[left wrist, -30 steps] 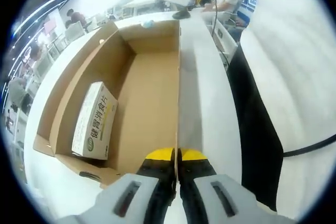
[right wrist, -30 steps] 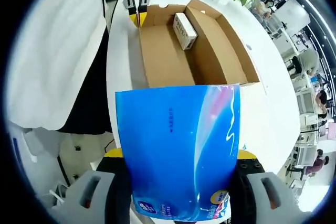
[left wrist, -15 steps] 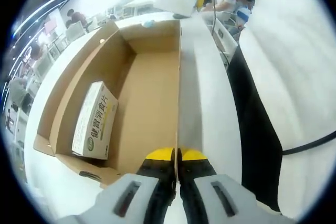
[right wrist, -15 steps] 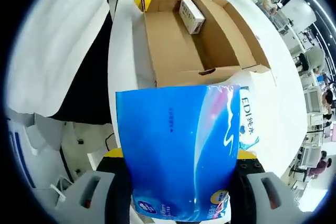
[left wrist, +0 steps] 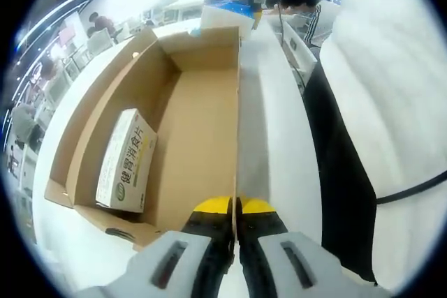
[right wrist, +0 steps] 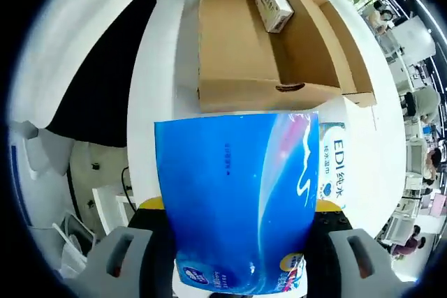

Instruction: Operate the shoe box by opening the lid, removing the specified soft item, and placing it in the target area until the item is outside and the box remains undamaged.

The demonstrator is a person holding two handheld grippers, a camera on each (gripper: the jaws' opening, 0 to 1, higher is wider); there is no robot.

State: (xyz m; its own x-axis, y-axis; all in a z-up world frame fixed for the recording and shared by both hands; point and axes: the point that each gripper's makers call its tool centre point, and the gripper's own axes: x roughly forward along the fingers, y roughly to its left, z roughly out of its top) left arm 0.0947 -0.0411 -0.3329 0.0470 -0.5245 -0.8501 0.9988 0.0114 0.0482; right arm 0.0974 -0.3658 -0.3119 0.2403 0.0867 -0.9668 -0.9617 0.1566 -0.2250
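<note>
The open cardboard shoe box (left wrist: 195, 123) lies on a white table (left wrist: 272, 123). My left gripper (left wrist: 235, 206) is shut on the near end of the box's right side wall. A small white carton with green print (left wrist: 127, 162) lies inside the box. In the right gripper view, my right gripper (right wrist: 239, 204) is shut on a soft blue tissue pack (right wrist: 237, 200), held outside the box past its short end wall. The box (right wrist: 244, 47) and the carton (right wrist: 274, 6) lie beyond it. The same blue pack (left wrist: 227, 5) appears past the box's far end.
A white item printed "EDI" (right wrist: 334, 165) lies on the table (right wrist: 164, 68) beside the blue pack. A person in a white top and dark trousers (left wrist: 349, 172) stands along the table's edge. Desks and seated people are in the background.
My right gripper has drawn back from the box with the blue pack, so the box sits farther off and the "EDI" item has come into view. My left gripper has not moved.
</note>
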